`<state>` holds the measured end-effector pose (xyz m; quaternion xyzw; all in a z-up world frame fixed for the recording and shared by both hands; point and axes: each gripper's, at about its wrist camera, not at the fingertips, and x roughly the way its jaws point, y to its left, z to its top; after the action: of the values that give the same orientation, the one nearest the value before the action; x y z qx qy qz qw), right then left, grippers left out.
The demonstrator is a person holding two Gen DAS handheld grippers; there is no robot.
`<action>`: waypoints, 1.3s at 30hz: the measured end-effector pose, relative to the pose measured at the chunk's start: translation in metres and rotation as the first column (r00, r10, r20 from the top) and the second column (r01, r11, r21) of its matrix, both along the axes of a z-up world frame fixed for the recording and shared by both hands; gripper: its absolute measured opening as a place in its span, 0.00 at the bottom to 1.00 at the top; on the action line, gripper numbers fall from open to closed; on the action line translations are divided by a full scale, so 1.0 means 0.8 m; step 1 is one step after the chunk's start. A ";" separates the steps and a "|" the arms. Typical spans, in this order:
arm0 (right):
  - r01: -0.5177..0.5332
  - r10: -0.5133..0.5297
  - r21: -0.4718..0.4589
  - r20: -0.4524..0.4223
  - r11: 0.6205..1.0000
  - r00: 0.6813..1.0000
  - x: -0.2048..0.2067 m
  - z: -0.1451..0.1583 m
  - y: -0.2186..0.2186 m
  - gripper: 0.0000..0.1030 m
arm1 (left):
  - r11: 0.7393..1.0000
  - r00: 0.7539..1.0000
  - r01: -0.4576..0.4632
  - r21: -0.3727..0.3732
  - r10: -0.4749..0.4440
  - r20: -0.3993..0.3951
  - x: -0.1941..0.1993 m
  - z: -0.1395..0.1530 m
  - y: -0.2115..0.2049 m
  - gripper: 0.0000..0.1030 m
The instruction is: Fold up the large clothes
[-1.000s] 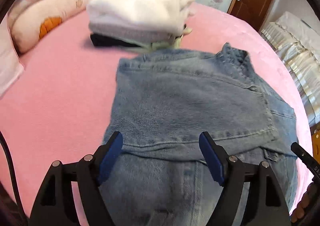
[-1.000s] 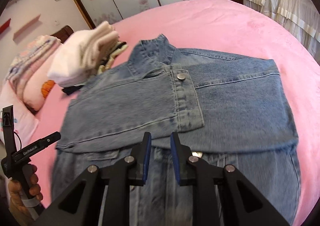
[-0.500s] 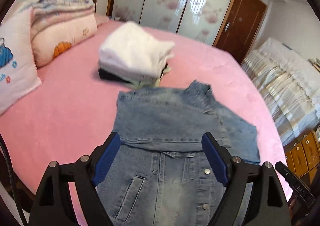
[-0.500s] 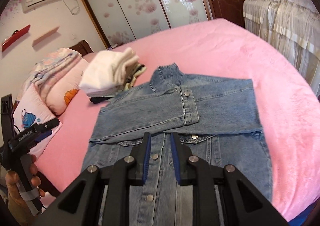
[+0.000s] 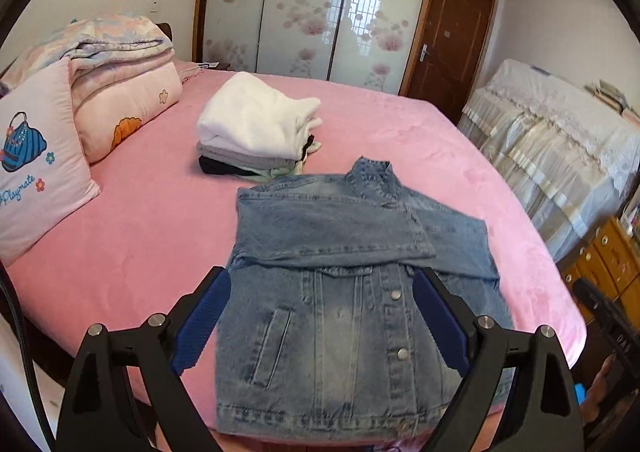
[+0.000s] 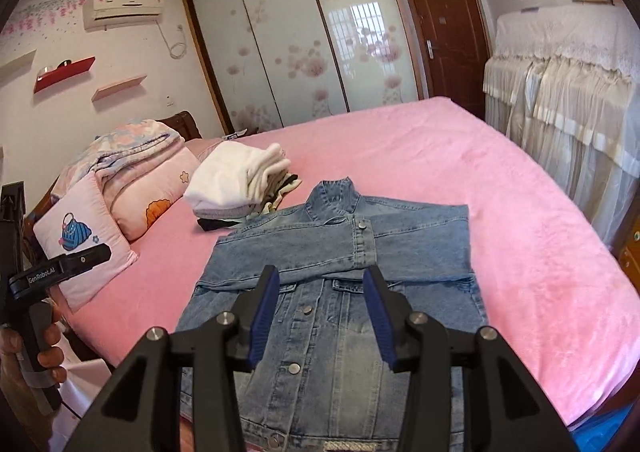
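Left wrist view: left tongs (image 5: 322, 316) held above the near edge of the bed (image 5: 160, 236), jaws spread wide and just opened further, nothing between the blue pads (image 5: 202, 326). Below them lies the denim jacket (image 5: 344, 292), front up, buttons showing, both sleeves folded across the chest, collar pointing toward the far side. The hem reaches the near edge of the bed. Just beyond the collar sits a stack of folded clothes (image 5: 256, 131) (white piece on top, grey and dark ones under it). 1 pink cushion (image 5: 36, 171) and a folded quilt (image 5: 120, 67) lie at the left. At the lower right edge, part of the right-hand tool shows, too cropped to read.

Right wrist view: right tongs (image 6: 322, 316) also clear of the cloth, jaws partly apart and just opened, empty. The denim jacket (image 6: 344, 276) lies flat on the pink bed (image 6: 500, 191), 1 cuff with its button resting over the middle of the chest. Stack of folded clothes (image 6: 236, 179) just beside the collar, to its left. At the left edge a hand (image 6: 44, 356) grips the handle of the other tool.
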<state>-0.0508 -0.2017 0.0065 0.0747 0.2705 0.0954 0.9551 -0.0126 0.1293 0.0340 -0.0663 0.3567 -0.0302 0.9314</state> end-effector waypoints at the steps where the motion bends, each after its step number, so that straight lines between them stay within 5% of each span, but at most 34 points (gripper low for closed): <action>1: 0.007 -0.006 -0.026 0.012 1.000 1.000 -0.007 -0.001 0.001 0.43 | 1.000 1.000 -0.001 0.005 0.001 -0.015 -0.006 -0.006 0.001 0.89; 6: -0.004 0.005 -0.113 0.010 0.994 1.000 -0.033 -0.022 -0.001 0.43 | 0.998 0.993 0.061 0.001 -0.061 -0.100 -0.020 -0.047 0.007 0.89; 12: -0.004 -0.017 -0.136 -0.153 0.991 0.988 -0.029 -0.086 -0.033 0.45 | 0.991 0.951 0.131 0.009 -0.123 -0.284 -0.014 -0.140 0.029 0.89; 17: 0.042 -0.096 -0.174 -0.316 0.984 0.944 -0.019 -0.154 -0.080 0.46 | 0.992 0.916 0.124 0.019 -0.107 -0.387 -0.005 -0.217 0.059 0.89; 21: 0.067 -0.142 -0.181 -0.441 0.981 0.886 -0.020 -0.215 -0.121 0.45 | 0.992 0.865 0.123 -0.025 -0.120 -0.487 0.002 -0.279 0.084 0.89; 24: 0.091 -0.135 -0.110 -0.513 0.990 0.848 -0.022 -0.251 -0.146 0.45 | 0.990 0.841 0.126 -0.065 -0.141 -0.522 0.001 -0.311 0.095 0.89; 34: 0.119 -0.086 0.023 -0.556 0.993 0.827 -0.010 -0.296 -0.164 0.45 | 0.976 0.859 0.084 -0.200 -0.173 -0.482 0.006 -0.334 0.129 0.89; 36: 0.132 -0.084 0.048 -0.556 0.990 0.827 -0.008 -0.299 -0.166 0.45 | 0.977 0.865 0.073 -0.201 -0.162 -0.475 0.006 -0.325 0.128 0.80; 38: 0.125 -0.068 0.065 -0.558 0.990 0.827 -0.009 -0.295 -0.168 0.43 | 0.974 0.867 0.082 -0.212 -0.175 -0.467 0.005 -0.321 0.130 0.56; 39: 0.109 -0.051 0.071 -0.557 0.992 0.829 -0.011 -0.292 -0.167 0.40 | 0.972 0.866 0.084 -0.220 -0.180 -0.466 0.003 -0.319 0.131 0.52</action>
<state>-0.0593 -0.3355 -0.2273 0.1578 0.5268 0.0431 0.8341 -0.0099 0.2341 -0.2211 -0.1366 0.5766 -0.1110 0.7978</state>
